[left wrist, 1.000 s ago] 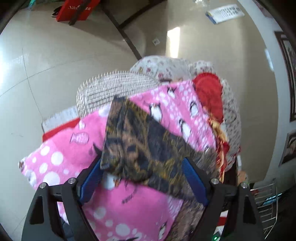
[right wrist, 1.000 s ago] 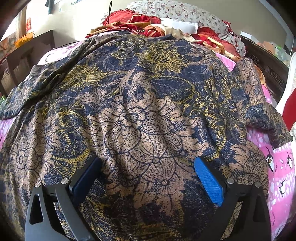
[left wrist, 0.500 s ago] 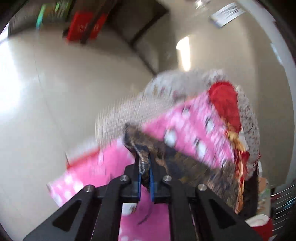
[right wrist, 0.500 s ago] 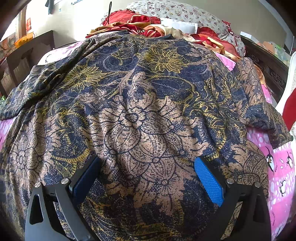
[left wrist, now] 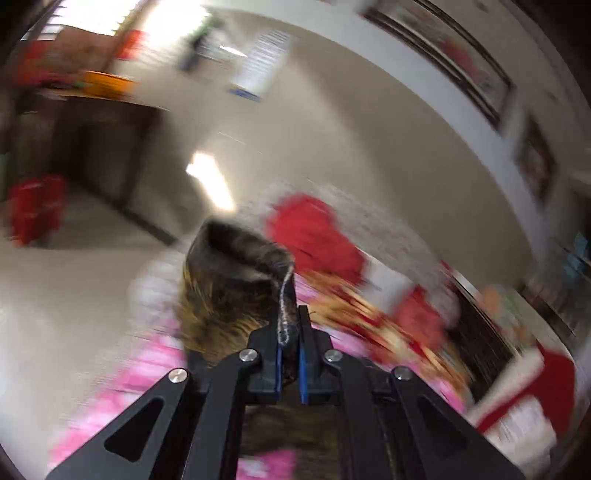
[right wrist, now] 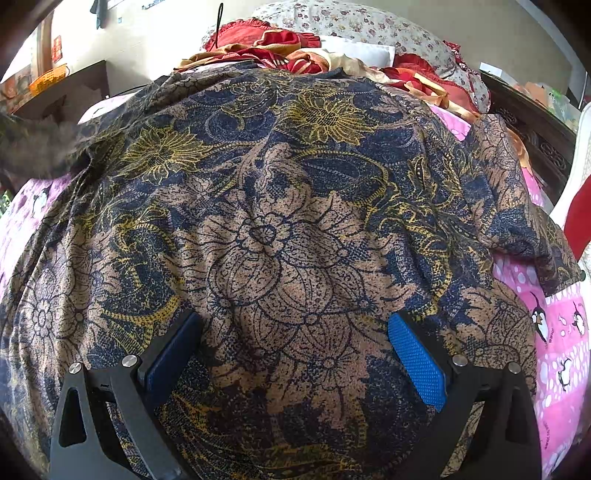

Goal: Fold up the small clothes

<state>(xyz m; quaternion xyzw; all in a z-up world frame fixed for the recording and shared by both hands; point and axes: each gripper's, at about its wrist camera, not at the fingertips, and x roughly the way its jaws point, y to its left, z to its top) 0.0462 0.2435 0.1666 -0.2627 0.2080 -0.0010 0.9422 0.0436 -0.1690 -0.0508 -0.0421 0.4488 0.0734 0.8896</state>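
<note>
A brown, navy and yellow floral garment (right wrist: 288, 229) lies spread over a pink penguin-print blanket (right wrist: 561, 332) on a bed. My right gripper (right wrist: 295, 339) is open, its blue pads resting on the garment's near middle. My left gripper (left wrist: 289, 332) is shut on a sleeve or corner of the same garment (left wrist: 236, 280), lifted up off the blanket; that view is blurred by motion. The lifted edge shows blurred at the far left of the right wrist view (right wrist: 40, 144).
Red and gold cloths (right wrist: 295, 55) and a floral pillow (right wrist: 369, 26) are piled at the bed's head. A dark carved bed frame (right wrist: 532, 125) runs along the right. A dark wooden table (left wrist: 92, 147) and red boxes (left wrist: 33, 206) stand on the tiled floor.
My left gripper closed on the garment's edge, then lifted it and swung up. The right gripper has stayed still and open on the garment.
</note>
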